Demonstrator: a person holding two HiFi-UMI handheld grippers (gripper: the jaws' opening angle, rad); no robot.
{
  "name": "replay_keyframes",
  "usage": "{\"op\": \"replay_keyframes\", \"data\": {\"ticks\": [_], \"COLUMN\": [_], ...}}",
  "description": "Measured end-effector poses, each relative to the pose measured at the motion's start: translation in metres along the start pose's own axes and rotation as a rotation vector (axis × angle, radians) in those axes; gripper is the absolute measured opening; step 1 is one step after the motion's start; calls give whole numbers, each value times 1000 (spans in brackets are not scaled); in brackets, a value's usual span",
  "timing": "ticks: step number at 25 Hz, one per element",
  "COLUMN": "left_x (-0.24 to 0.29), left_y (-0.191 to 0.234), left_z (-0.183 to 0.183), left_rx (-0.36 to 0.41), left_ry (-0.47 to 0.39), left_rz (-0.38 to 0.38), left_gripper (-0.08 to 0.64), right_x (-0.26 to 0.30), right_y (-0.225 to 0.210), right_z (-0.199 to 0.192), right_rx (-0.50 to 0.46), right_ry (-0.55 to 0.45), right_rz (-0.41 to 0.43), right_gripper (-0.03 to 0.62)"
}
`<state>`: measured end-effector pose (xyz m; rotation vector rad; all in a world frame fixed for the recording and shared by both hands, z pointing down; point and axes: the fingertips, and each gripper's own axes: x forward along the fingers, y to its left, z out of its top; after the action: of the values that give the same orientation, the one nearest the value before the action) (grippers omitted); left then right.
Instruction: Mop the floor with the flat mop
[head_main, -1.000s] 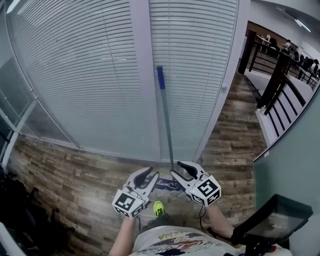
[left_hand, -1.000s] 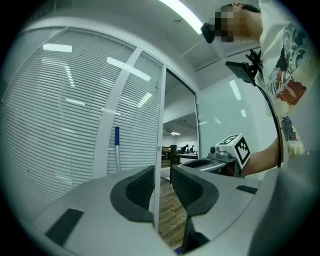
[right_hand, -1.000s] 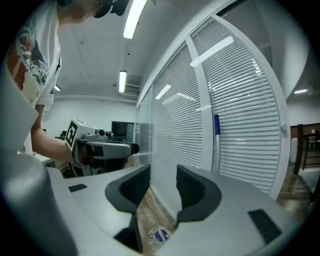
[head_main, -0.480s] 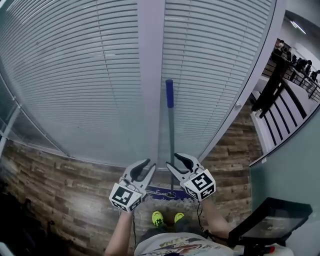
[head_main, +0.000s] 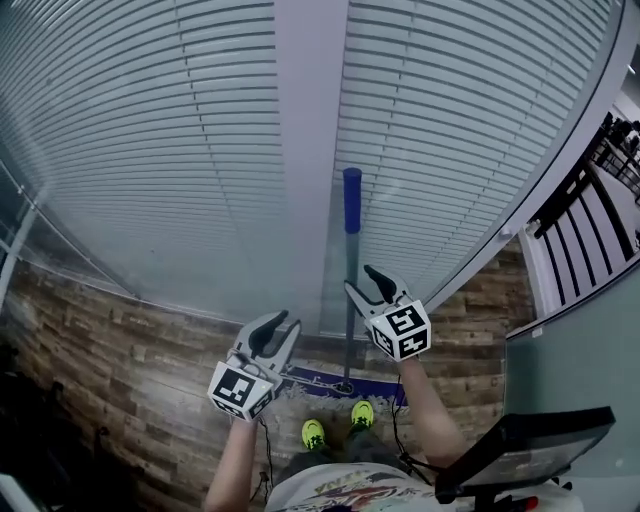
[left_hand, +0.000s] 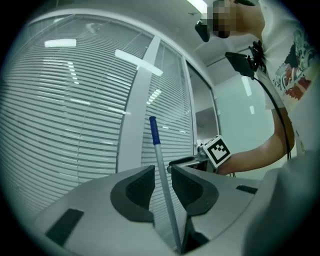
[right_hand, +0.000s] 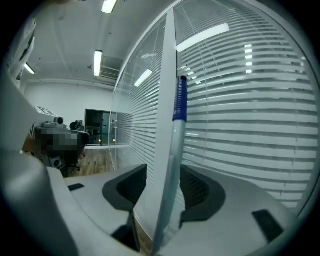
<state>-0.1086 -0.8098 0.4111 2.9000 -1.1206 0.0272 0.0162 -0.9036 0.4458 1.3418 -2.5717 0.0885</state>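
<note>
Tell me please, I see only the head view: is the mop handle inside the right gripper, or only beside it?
Observer: Inside. In the right gripper view the mop handle stands between the jaws of the right gripper, with a gap on each side. The jaws have just been opening and do not press it.
Operator: Does the left gripper hold anything?
Observer: No. In the left gripper view the left gripper shows a narrow gap with nothing in it; the handle is farther off.
Operator: Is the handle upright?
Observer: Not fully. In the left gripper view its blue grip leans toward the blinds.
</note>
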Motion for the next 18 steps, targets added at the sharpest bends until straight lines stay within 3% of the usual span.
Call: {"op": "replay_keyframes", "data": {"ticks": [5,9,11,18], "left_x": [12,20,21,23], "left_y": [18,13,7,-18], "left_z": [-2,6,9,60], "left_rx": [-6,3,16,19], "left_ry": [26,8,-4,-121], "left_rz": [46,40,25,-101], "left_gripper": [83,83,84,94], "right_x": [39,52,48,-6], "right_y": [-22,-23,-16,30], "right_z": [10,2,-2,22], "right_rx": [4,-16,-33,-48], "right_ry": [-19,26,31,-13], "right_rz": [46,83,94,137], "right_gripper": [187,186,143,137]}}
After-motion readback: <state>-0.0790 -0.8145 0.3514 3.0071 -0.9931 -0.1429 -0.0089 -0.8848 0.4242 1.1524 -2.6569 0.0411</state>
